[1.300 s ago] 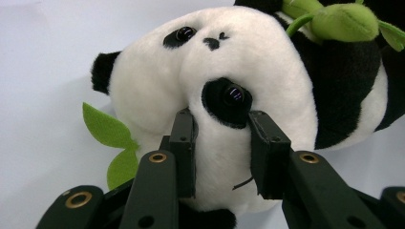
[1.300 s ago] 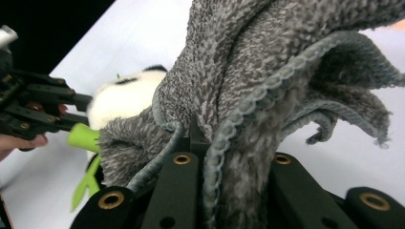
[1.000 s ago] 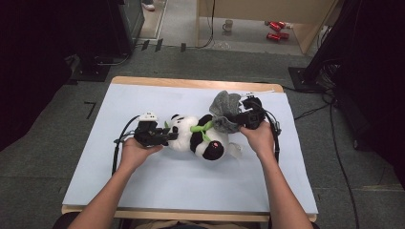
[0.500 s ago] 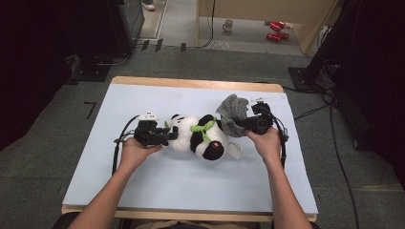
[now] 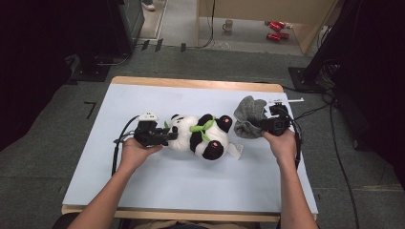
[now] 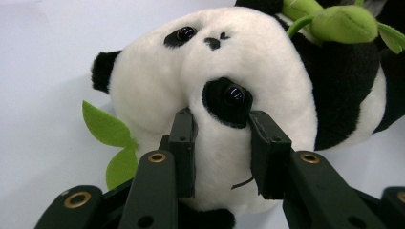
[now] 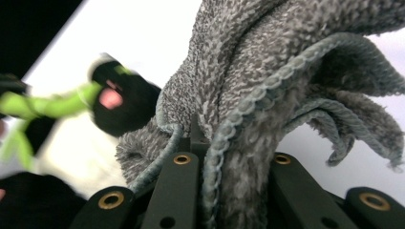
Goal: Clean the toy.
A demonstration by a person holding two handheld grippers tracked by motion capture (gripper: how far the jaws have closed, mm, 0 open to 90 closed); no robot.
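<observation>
A plush panda [image 5: 200, 136] with a green bamboo sprig lies on its back across the middle of the white table [image 5: 157, 186]. My left gripper [image 5: 168, 136] is shut on the panda's head [image 6: 224, 119], its pads pressing into the white fur by one eye. To the right, my right gripper [image 5: 255, 125] is shut on a bunched grey towel [image 5: 249, 117]. The grey towel [image 7: 267, 95] bulges between and over the jaws, just clear of the panda's black foot [image 7: 122, 107].
The table's wooden far edge [image 5: 196, 83] borders a grey carpet floor. A mug [image 5: 228, 25] and red objects [image 5: 276, 29] lie on the floor beyond. Cables [image 5: 334, 143] trail off the table's right side, beside a black stand [image 5: 315, 71].
My right gripper has pulled the grey towel rightward, off the panda's legs. The left gripper and the panda have stayed in place.
</observation>
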